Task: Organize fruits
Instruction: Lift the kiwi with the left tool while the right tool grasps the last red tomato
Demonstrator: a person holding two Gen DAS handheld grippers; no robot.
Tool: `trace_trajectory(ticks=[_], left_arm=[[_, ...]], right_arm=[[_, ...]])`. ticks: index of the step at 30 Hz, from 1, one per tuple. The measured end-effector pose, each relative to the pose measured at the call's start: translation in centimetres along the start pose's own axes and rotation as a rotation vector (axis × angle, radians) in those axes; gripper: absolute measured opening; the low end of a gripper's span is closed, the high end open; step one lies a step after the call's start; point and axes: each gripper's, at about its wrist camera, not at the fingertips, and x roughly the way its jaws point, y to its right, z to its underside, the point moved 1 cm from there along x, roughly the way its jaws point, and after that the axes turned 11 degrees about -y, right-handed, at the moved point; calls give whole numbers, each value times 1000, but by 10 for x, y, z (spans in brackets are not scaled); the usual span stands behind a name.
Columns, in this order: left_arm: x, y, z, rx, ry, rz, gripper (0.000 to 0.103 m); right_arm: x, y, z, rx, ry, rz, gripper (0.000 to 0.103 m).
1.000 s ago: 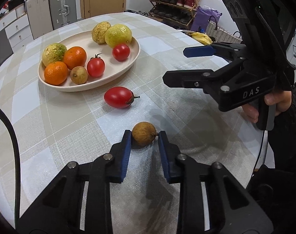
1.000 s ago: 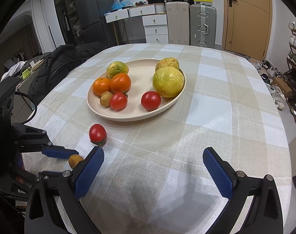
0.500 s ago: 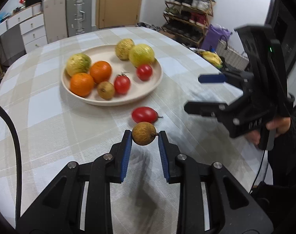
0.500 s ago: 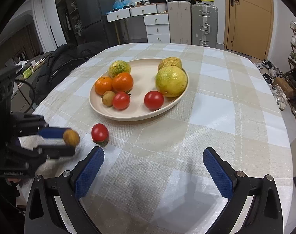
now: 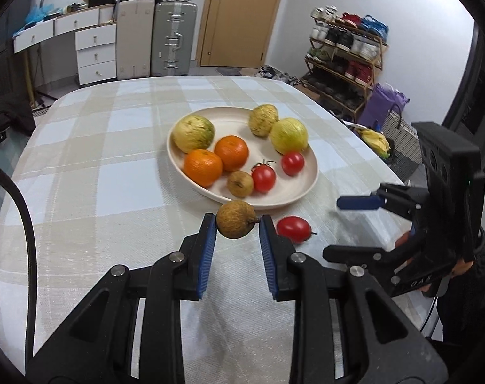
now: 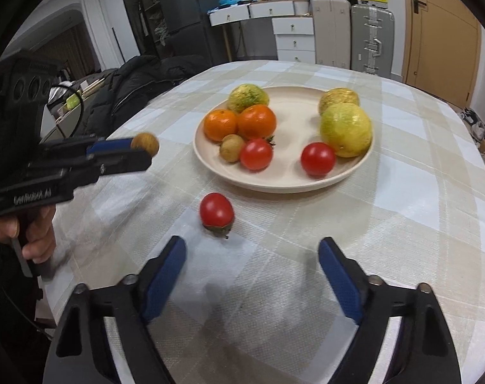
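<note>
Left gripper (image 5: 236,228): clamped on a small brown fruit (image 5: 236,219), held clear of the tablecloth (image 5: 82,192) just short of the plate (image 5: 309,179). Judged purpose: carrying it to join the fruit already gathered there.

Plate: holds two oranges (image 5: 203,167), three yellow-green fruits (image 5: 193,133), a second small brown fruit (image 5: 240,184) and two tomatoes (image 5: 263,177), like beside like. A bare patch near the middle could take the carried fruit.

Loose tomato (image 6: 216,210): lies on the cloth near the plate, not yet collected.

Right gripper (image 6: 252,272): fingers wide apart, empty, low over the cloth just short of the loose tomato; probably lined up for it.

Surface: rounded table under a beige and white checked cloth. Room: suitcases (image 5: 172,38), drawers, a door, a shoe rack (image 5: 344,60).
</note>
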Motion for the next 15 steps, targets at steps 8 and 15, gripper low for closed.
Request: trace_trajectory(ticks=[8,15], left_arm=[[-3,-14,1,-37,9,-7,25],[-2,-20,2,-54,7,-6,25]], right_arm=[[15,-21,-12,-71,-22,-19,79],[24,-27,-21,-93,-28,-36,64]])
